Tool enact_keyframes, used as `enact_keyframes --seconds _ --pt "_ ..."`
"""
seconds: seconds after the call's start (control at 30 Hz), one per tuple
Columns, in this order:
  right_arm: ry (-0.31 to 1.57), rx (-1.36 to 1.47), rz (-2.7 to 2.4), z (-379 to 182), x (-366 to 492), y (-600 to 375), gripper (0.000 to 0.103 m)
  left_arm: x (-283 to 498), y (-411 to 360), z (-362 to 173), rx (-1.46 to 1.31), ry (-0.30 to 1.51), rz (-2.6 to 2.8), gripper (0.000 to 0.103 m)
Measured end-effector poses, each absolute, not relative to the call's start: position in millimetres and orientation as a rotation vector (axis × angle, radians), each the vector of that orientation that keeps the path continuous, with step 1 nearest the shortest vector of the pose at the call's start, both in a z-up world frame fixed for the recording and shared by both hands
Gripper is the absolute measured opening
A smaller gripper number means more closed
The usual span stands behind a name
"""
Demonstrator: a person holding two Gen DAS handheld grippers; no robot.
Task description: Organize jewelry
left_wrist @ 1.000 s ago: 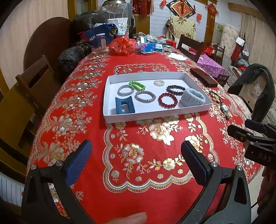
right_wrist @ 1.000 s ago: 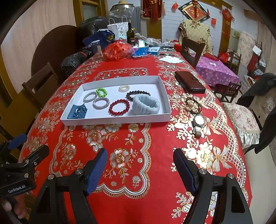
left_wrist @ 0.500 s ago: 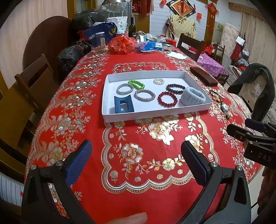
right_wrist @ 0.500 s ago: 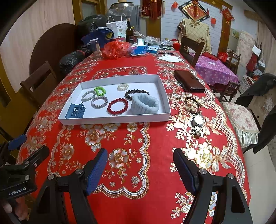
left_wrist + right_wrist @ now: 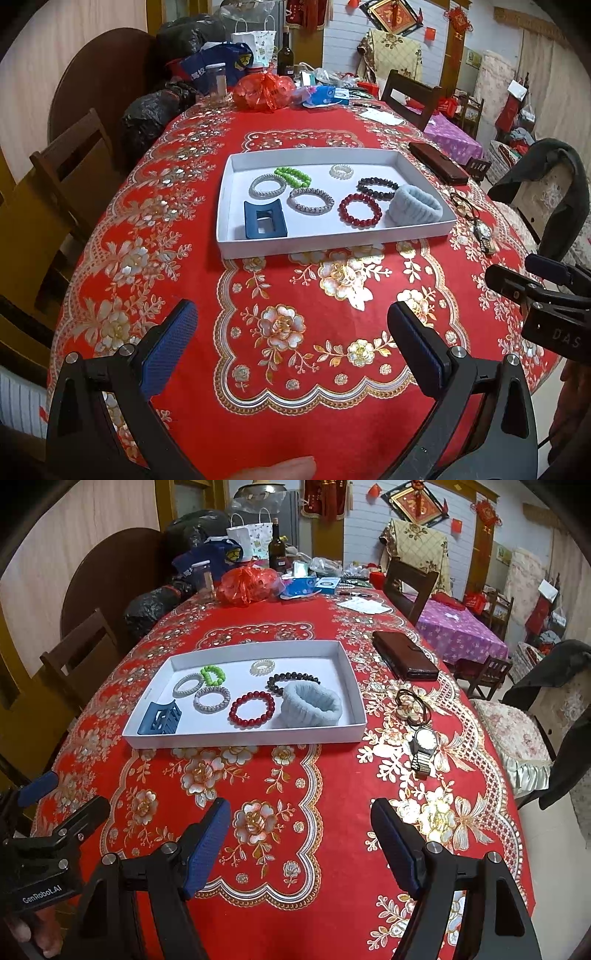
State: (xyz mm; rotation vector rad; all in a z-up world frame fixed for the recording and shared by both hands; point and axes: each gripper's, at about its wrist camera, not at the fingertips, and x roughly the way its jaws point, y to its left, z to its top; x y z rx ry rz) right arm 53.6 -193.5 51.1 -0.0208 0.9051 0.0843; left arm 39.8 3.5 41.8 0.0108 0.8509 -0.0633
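Note:
A white tray (image 5: 417,231) (image 5: 354,698) sits mid-table on the red floral cloth. Inside lie a blue hair claw (image 5: 264,220) (image 5: 159,718), a green bead bracelet (image 5: 293,176) (image 5: 212,675), two silver bracelets (image 5: 309,200) (image 5: 212,699), a red bead bracelet (image 5: 360,209) (image 5: 252,708), a dark bead bracelet (image 5: 376,187) (image 5: 291,681), a small pearl ring (image 5: 340,171) and a pale blue scrunchie (image 5: 415,209) (image 5: 312,704). Right of the tray lie a wristwatch (image 5: 424,747) and hair ties (image 5: 412,707). My left gripper (image 5: 291,343) and right gripper (image 5: 301,840) hover open and empty near the front edge.
A brown wallet (image 5: 404,655) lies right of the tray. Bags, a red plastic bag (image 5: 247,585), a jar and a bottle crowd the far end. Wooden chairs (image 5: 62,173) stand on the left, a draped chair (image 5: 546,716) on the right.

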Motion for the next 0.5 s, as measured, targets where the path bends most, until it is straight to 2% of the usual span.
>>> enact_keyframes --seconds 0.5 --pt "0.912 -0.027 0.086 50.7 56.8 -192.1 0.076 41.7 4.3 43.7 0.002 0.857 -0.072 0.103"
